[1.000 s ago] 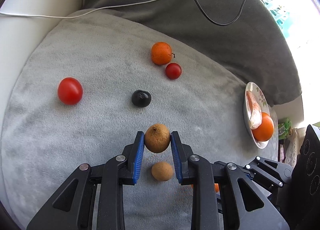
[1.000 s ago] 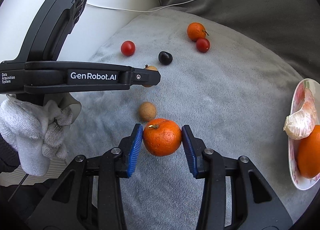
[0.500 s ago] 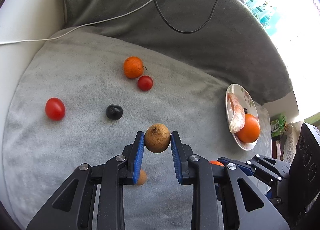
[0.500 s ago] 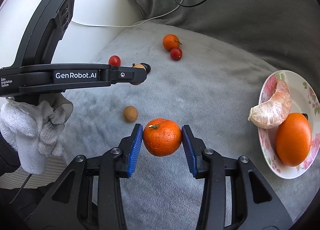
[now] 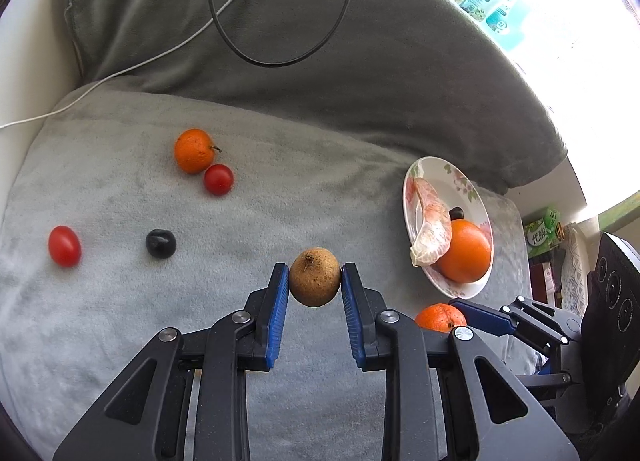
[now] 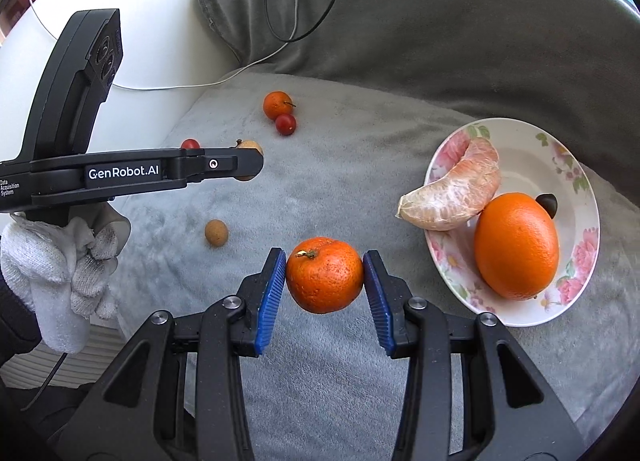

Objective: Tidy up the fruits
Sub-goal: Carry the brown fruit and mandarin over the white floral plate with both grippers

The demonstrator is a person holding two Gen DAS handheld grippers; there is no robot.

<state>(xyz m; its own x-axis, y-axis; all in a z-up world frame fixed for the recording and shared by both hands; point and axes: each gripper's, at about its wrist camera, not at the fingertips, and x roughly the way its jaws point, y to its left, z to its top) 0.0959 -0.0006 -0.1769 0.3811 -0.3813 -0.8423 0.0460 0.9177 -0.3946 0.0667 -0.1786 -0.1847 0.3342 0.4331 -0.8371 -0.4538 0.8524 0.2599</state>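
Fruits lie partly sorted, partly scattered, and two of them hang in the air. The left gripper (image 5: 315, 277) is clamped on a brown, rough-skinned longan-like fruit (image 5: 315, 277), and the right gripper (image 6: 324, 281) is clamped on a small mandarin (image 6: 324, 280); both are held clear of the grey blanket (image 5: 280, 201), near the floral plate (image 6: 532, 141) on the right.

That plate already carries a large orange (image 6: 517, 245), a peeled pomelo segment (image 6: 456, 189) leaning on it, and a small dark fruit (image 6: 547, 203) tucked behind the orange at the far side. I'd judge the sorting well under way but not finished: three pieces are in, two are on their way, and more wait on the blanket.

Left out are a second mandarin (image 5: 194, 151) with a cherry tomato (image 5: 218, 179) touching it at the far left, another cherry tomato (image 5: 64, 245) further left and nearer, a dark plum-like fruit (image 5: 160, 243) between that tomato and the held brown fruit, and a second small brown fruit (image 6: 216, 233) lying near the left gripper's handle in the right wrist view.

A white-gloved hand (image 6: 64, 273) grips the left tool. Beyond the blanket, a black cable (image 5: 280, 21) and a white cable (image 5: 160, 57) trail over a grey cushion (image 5: 400, 61).
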